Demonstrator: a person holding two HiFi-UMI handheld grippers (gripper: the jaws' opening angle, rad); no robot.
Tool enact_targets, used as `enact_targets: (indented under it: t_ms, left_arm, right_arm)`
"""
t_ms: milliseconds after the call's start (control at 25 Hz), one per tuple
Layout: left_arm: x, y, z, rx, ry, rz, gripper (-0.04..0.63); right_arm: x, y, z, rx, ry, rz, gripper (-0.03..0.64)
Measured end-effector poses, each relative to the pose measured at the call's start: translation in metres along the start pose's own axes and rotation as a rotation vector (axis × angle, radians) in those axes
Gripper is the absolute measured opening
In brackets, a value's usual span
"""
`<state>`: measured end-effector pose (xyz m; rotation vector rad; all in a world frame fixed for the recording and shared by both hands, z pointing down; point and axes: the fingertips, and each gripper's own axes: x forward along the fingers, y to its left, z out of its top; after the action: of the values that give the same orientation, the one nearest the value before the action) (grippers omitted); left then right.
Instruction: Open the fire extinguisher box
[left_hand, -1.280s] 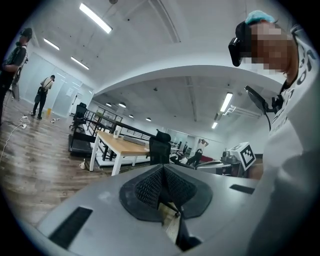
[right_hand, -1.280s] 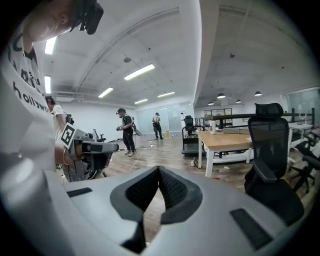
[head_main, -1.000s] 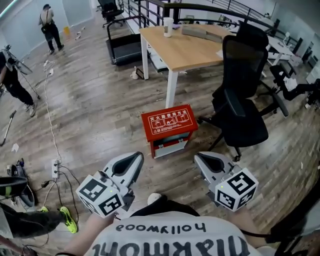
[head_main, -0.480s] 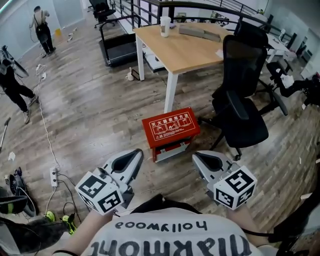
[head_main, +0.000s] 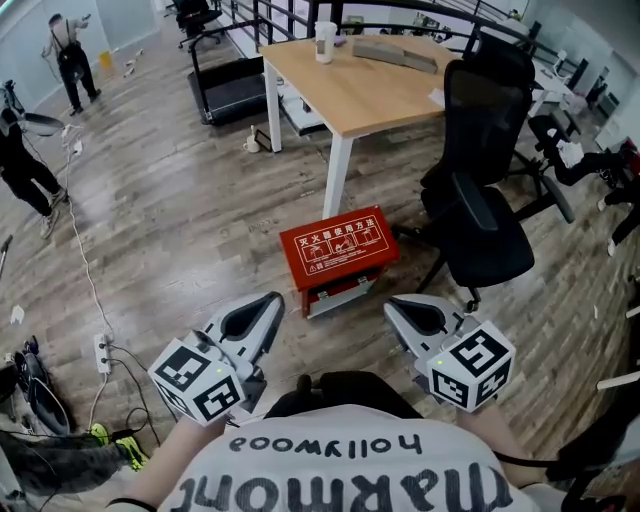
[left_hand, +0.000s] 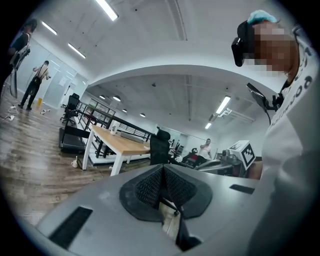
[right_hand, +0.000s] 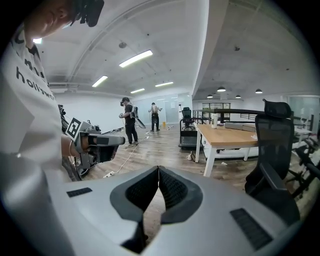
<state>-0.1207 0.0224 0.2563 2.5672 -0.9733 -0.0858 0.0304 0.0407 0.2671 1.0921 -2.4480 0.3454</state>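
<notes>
Over on the left, the left gripper (head_main: 264, 304) hangs above the wooden floor (head_main: 180, 230), jaws pressed together on nothing. Dead centre, the red fire extinguisher box (head_main: 338, 245) stands closed on the floor, just ahead of both grippers, with a black office chair (head_main: 490, 230) beside it. On the right, the right gripper (head_main: 397, 308) has its jaws together too, empty and clear of the box.

The box (head_main: 338, 245), at twelve o'clock from the person, is red, with white print on its lid. The left gripper (head_main: 268, 300) and right gripper (head_main: 393, 306) are pale grey, their fingers (left_hand: 149, 186) lined with black dimpled rubber. Each cube carries black-and-white squares. The floor (head_main: 180, 230) is grey-brown planking. At one o'clock the counter (head_main: 370, 95) is light wood on white legs. At two o'clock the chair (head_main: 490, 230) is black.
</notes>
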Motion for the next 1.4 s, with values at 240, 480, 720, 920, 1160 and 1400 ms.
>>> enact_targets:
  t_ms: [240, 480, 720, 920, 1160, 1400]
  left_arm:
    - [0.006, 0.003, -0.004, 0.001, 0.021, 0.016, 0.006]
    - [0.025, 0.004, -0.01, 0.002, 0.031, 0.045, 0.006]
    - [0.055, 0.005, -0.013, -0.026, 0.028, 0.096, 0.006]
    - [0.09, 0.006, -0.012, -0.042, 0.014, 0.143, 0.006]
    - [0.127, 0.006, -0.017, -0.062, 0.001, 0.217, 0.006]
    - [0.155, 0.004, -0.02, -0.078, -0.019, 0.287, 0.006]
  right_arm:
    - [0.002, -0.01, -0.008, 0.021, 0.032, 0.018, 0.011]
    - [0.018, -0.028, -0.007, 0.032, 0.05, 0.08, 0.011]
    - [0.027, -0.064, -0.007, 0.034, 0.076, 0.133, 0.011]
    - [0.034, -0.098, -0.005, 0.011, 0.095, 0.186, 0.011]
    - [0.04, -0.141, -0.012, -0.012, 0.122, 0.246, 0.011]
    - [0.049, -0.174, -0.014, -0.033, 0.151, 0.314, 0.011]
